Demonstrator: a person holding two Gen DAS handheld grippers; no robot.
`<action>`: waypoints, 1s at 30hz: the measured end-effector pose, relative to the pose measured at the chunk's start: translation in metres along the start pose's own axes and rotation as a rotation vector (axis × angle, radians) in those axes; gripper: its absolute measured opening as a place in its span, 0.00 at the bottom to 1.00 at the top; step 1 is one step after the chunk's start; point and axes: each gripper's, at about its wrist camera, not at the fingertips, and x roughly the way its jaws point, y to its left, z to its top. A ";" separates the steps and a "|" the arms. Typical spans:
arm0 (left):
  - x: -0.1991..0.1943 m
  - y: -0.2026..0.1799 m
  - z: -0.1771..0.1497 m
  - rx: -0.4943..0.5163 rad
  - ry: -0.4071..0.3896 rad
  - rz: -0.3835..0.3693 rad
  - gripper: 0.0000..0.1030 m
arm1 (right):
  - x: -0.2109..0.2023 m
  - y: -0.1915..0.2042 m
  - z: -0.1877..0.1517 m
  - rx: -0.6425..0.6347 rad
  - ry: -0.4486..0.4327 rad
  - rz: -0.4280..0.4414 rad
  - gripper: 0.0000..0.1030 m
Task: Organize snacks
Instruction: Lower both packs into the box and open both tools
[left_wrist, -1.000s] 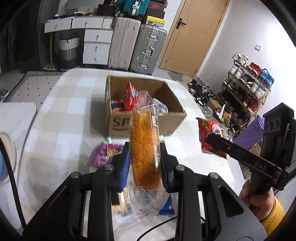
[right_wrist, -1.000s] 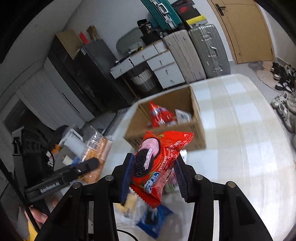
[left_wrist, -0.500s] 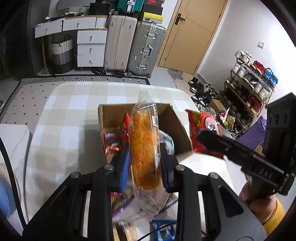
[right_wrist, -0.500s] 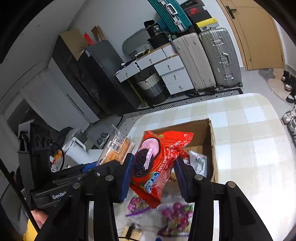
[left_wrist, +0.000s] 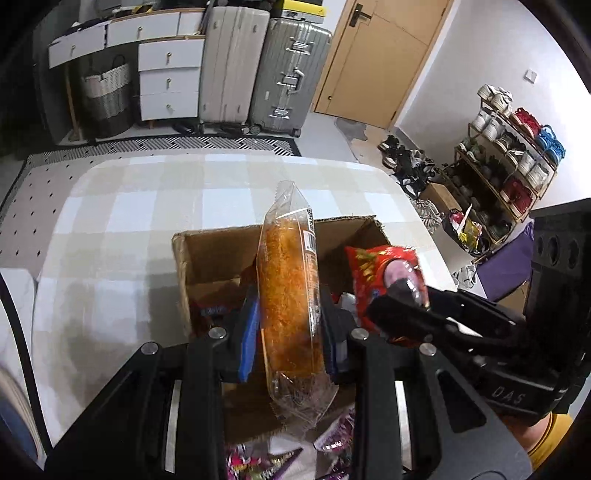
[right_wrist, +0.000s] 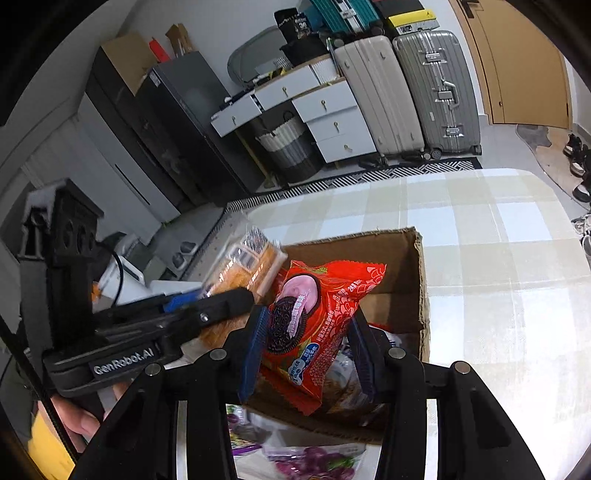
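- Snacks sit in and around an open brown cardboard box (left_wrist: 207, 254) that stands on a worktop (left_wrist: 122, 221) covered with a pale checked cloth.
- Left gripper (left_wrist: 290, 325), black with blue pads, has its jaws clamped narrowly on a long orange-crumbed bread roll in a clear plastic wrapper (left_wrist: 290, 295); the roll stands upright on end between the pads and hangs over the box opening.
- Right gripper (right_wrist: 308, 350), of the same build, has its jaws closed on a red foil packet printed with a dark sandwich cookie (right_wrist: 314, 325); the packet is tilted and also hangs over the open box.
- In the left wrist view the right gripper reaches in from the right with the red packet just beside the bread roll; whether the two touch cannot be told.
- Inside the box lie several more wrapped snacks, partly hidden, among them a red packet and a pale one.
- On the worktop at the near side of the box lie purple and pink candy packets (right_wrist: 314, 458).
- Beyond the worktop stand two hard-shell suitcases (left_wrist: 262, 70), a white drawer unit (left_wrist: 170, 77) and a wooden door (left_wrist: 384, 55).
- A hand (right_wrist: 79, 421) with a yellow sleeve holds the left gripper's handle.
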 end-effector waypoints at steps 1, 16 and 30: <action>0.005 0.002 0.001 0.003 0.001 -0.001 0.25 | 0.004 -0.003 -0.001 -0.002 0.007 -0.007 0.42; 0.055 0.006 -0.013 0.063 0.044 0.026 0.25 | 0.033 -0.004 -0.014 -0.123 0.057 -0.074 0.42; 0.057 0.003 -0.019 0.085 0.055 0.042 0.25 | 0.033 0.005 -0.018 -0.155 0.064 -0.102 0.42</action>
